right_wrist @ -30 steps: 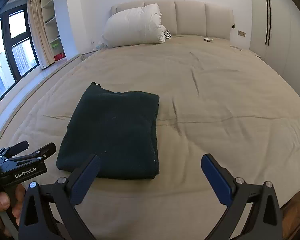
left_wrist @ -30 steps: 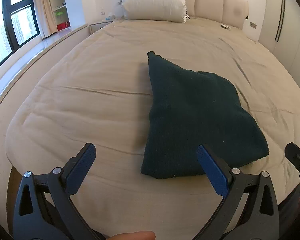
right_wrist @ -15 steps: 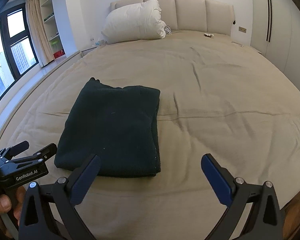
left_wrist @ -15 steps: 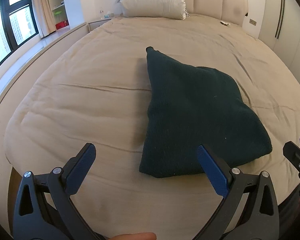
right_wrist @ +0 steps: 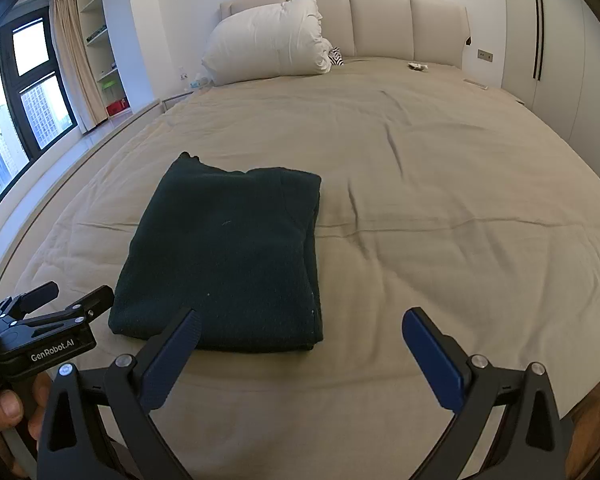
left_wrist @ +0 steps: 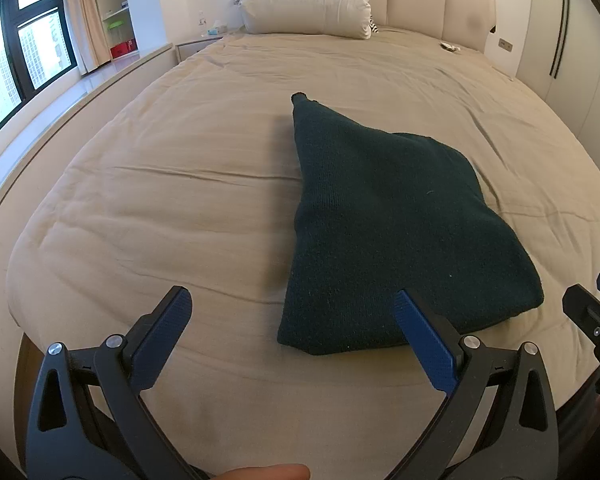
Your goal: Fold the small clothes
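Note:
A dark green knitted garment (left_wrist: 384,224) lies folded into a rough rectangle on the beige bed (left_wrist: 180,184); it also shows in the right wrist view (right_wrist: 228,256). My left gripper (left_wrist: 292,308) is open and empty, held just short of the garment's near left corner. My right gripper (right_wrist: 300,324) is open and empty, held just short of the garment's near right corner. The left gripper also shows at the left edge of the right wrist view (right_wrist: 56,300). The right gripper shows at the right edge of the left wrist view (left_wrist: 592,304).
A white pillow (right_wrist: 268,40) leans on the padded headboard (right_wrist: 380,24). Small items (right_wrist: 418,66) lie near the bed's far right. A window (right_wrist: 20,100) and shelves (right_wrist: 100,40) stand to the left, wardrobe doors (right_wrist: 560,60) to the right.
Both grippers have tilted and shifted slightly, staying open near the bed's front edge. The garment has not moved.

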Demonstrator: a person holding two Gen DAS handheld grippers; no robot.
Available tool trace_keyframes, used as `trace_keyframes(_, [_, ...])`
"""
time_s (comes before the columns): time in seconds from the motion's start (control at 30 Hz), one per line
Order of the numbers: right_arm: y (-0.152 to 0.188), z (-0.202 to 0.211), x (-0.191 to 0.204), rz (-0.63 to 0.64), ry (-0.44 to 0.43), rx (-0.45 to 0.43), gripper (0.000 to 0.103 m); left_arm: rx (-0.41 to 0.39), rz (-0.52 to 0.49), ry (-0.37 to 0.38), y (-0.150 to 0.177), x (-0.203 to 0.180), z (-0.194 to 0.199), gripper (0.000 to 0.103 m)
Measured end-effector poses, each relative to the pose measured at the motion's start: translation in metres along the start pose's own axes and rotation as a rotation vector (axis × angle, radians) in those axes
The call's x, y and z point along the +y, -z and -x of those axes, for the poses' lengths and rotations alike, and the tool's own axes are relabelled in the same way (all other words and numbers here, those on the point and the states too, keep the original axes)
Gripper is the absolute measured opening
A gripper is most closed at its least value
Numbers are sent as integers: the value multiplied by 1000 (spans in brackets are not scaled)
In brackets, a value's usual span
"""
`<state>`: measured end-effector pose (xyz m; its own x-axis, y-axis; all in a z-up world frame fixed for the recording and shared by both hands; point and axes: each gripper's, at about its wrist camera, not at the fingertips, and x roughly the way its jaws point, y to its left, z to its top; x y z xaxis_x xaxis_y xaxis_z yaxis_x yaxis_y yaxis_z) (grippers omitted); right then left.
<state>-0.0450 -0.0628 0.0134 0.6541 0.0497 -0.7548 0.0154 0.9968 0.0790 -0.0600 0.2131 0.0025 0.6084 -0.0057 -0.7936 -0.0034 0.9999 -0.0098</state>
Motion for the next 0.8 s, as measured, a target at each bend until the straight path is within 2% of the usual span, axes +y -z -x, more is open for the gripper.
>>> trace_keyframes(0.8, [3, -1, 0, -5, -2, 7, 103, 1, 0, 3, 0, -2, -1, 103])
